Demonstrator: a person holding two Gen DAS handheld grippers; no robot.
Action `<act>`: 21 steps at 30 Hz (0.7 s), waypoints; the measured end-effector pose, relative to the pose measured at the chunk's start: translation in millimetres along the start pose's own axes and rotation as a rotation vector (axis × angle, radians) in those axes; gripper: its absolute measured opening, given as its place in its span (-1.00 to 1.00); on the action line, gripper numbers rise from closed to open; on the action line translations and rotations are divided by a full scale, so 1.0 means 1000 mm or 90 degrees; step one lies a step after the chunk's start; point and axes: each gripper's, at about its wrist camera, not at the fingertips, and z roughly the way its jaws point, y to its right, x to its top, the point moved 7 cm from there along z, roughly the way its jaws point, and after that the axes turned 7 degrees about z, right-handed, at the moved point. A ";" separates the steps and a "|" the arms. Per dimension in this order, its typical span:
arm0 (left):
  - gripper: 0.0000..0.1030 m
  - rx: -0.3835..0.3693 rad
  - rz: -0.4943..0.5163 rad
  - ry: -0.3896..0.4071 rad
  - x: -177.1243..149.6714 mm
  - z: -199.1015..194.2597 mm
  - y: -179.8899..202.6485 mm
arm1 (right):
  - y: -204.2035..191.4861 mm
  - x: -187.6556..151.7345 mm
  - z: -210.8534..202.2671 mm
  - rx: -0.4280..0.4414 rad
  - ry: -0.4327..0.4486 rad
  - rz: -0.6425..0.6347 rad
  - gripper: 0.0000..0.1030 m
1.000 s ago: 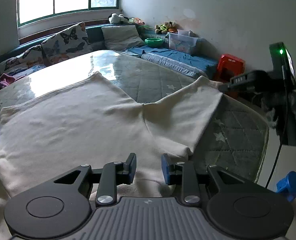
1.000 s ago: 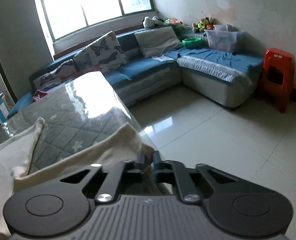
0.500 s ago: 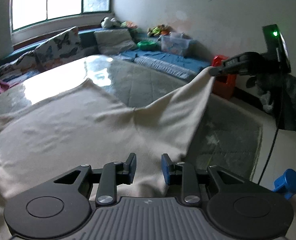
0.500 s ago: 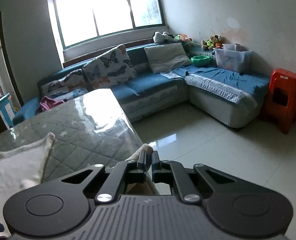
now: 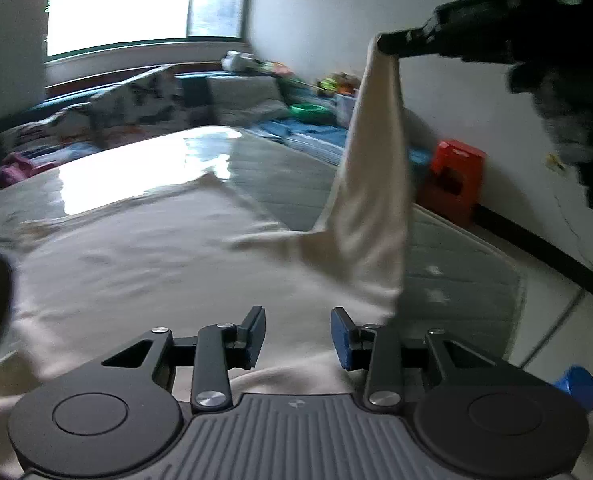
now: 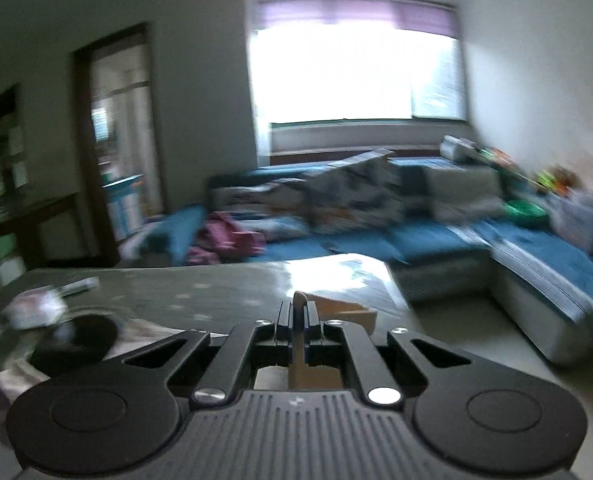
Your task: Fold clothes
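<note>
A: Left gripper (image 5: pixel 297 336) — state?
B: Jaws spread apart, nothing between them. It hovers just over the near hem of the cream garment (image 5: pixel 144 264), which lies flat right ahead of its fingertips and off to their left.

A: Right gripper (image 6: pixel 297 316)?
B: Clamped tight on a corner of that same cream garment (image 6: pixel 338 310); a strip of fabric pokes up between the closed fingers and runs back toward the camera. From the left wrist view the right gripper (image 5: pixel 388 45) sits high up and to the right of the left tool, with the sleeve hanging down from its tip to the table.

A: Where's the rest of the cloth?
B: Body is spread on the quilted table cover (image 5: pixel 456 264), ahead of the left tool. The lifted sleeve drapes forward-right of it, its lower end joined to the flat part.

A: Anything else?
B: Red stool (image 5: pixel 454 178) beyond the table's right edge, blue sofa (image 6: pixel 436 240) far ahead of the right tool, bright window (image 6: pixel 348 76) above it. A dark round thing (image 6: pixel 74 342) on the table left of the right tool; too blurred to say what it is. Both views motion-blurred.
</note>
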 end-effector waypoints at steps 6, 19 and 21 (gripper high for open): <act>-0.22 0.086 -0.078 0.015 -0.025 -0.040 -0.055 | -0.101 -0.024 0.020 0.136 -0.053 -0.078 -0.93; -0.22 0.172 -0.186 0.018 -0.076 -0.096 -0.109 | -0.222 -0.160 0.060 0.305 -0.289 -0.174 -0.80; -0.22 0.173 -0.182 0.025 -0.073 -0.098 -0.108 | -0.216 -0.158 0.050 0.312 -0.288 -0.176 -0.77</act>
